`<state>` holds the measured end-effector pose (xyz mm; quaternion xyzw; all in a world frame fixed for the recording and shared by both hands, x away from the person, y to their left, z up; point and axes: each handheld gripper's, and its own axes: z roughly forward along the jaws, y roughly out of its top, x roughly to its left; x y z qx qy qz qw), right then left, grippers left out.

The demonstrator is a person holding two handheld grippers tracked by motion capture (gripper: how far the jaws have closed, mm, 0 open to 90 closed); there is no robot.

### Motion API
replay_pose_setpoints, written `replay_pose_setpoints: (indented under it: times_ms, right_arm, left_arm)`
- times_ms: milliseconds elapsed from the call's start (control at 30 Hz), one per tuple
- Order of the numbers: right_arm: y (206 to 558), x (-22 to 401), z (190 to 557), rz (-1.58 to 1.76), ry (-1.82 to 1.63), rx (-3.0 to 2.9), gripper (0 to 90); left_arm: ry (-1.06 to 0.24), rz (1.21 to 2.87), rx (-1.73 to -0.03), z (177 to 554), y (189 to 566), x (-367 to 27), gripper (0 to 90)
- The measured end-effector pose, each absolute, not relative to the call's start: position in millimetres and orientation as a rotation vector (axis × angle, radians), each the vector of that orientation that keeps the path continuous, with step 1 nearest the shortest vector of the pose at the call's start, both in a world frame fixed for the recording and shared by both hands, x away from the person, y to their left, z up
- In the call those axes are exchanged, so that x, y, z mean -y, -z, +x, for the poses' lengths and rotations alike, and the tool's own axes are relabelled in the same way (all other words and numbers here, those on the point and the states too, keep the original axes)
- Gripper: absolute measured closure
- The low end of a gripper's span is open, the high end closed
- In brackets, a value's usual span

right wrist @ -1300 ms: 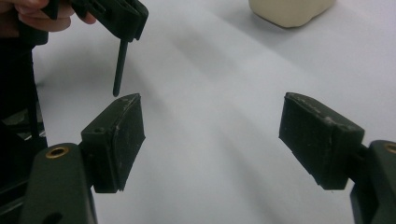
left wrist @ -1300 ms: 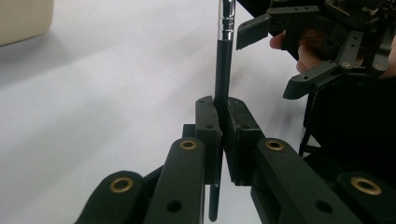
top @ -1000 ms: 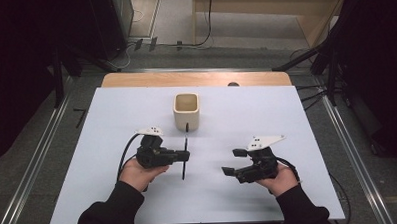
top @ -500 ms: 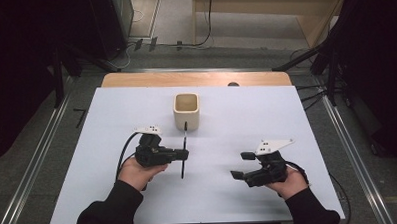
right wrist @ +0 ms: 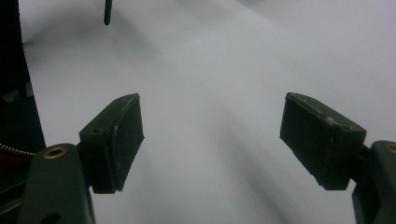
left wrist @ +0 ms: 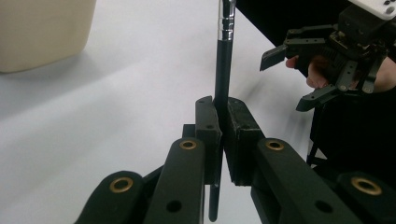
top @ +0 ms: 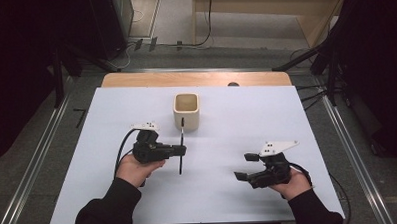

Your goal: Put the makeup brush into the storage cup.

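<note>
Left tongs: clamped tight on a slim black pen, gripped near mid-shaft; in the left gripper view the pads squeeze the barrel from both sides.
Right tongs: spread wide, nothing between the pads; held low over bare table, well apart from the pen.
Pen position: carried clear of the table at front centre, just short of the cream cup.
Pen axis: long axis runs near-to-far across the table; far end points toward the cup and overlaps its front wall in the high view, near end points back at the person. Chrome band lies on the far half.
Progress: pickup done, pen secured. Judged remaining: tip it upright, carry over the cup's mouth, drop in. Cup looks empty.
</note>
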<state>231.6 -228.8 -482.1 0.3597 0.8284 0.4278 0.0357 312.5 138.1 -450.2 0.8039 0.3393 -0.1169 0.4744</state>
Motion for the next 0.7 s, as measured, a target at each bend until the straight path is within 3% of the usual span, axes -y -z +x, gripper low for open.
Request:
replay_pose_setpoints:
  times_ms: [700]
  right_arm:
    - [485,224,236,1.125,-1.302,-2.551,22.4]
  left_arm:
    - [0.237,1.981,-0.799,336,436,-126,84.8]
